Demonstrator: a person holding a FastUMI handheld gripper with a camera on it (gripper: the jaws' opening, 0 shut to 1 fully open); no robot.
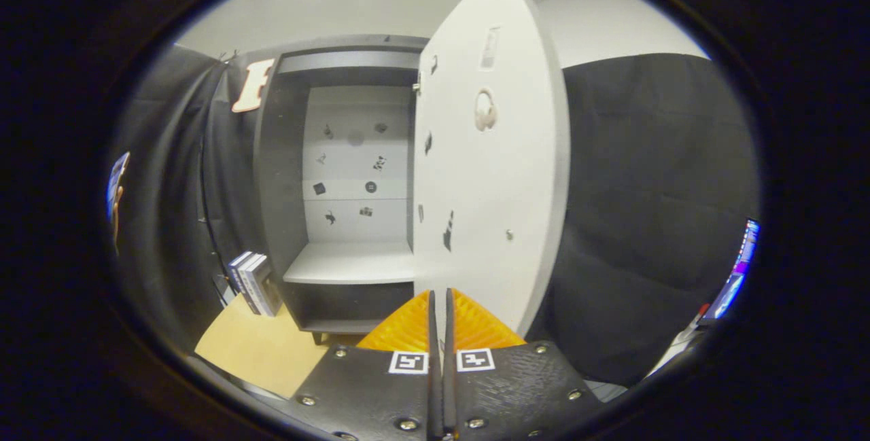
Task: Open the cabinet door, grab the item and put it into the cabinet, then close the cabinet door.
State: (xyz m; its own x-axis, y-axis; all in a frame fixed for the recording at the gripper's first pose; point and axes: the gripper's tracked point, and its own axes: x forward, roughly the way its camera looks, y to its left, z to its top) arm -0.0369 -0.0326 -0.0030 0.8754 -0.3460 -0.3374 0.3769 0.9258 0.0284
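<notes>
A: The cabinet (340, 176) is standing wide open ahead of the gripper, its white door (489, 176) swinging right out toward the camera, edge-on and looming large. So the opening step is looking done.

B: And the inside is showing pale back panels dotted with small dark stickers, with a bare white shelf (350, 263) sitting low down. Nothing is resting on that shelf, so the placing is reading as not yet done, and the closing is waiting after that.

A: Down to the wooden tabletop (258, 346) now, left of the cabinet's foot. A small stack of books (255, 283) is leaning upright there, just beside the cabinet's side wall.

B: That is looking like the item to grab, though that's a judgement; nothing else loose is showing.

A: And the tongs (440, 305)? The two orange fingers (408, 329) are lying together with barely a dark slit between them, pinched closed and gripping nothing.

B: Right, they're pointing at the lower edge of the door, roughly where door meets shelf. The books are sitting well off to the left of the fingers and a little beyond their tips, not in line with them at all.

A: So the tongs are needing to swing left and spread apart before any grab.

B: Roughly a third along, by this reckoning.
</notes>
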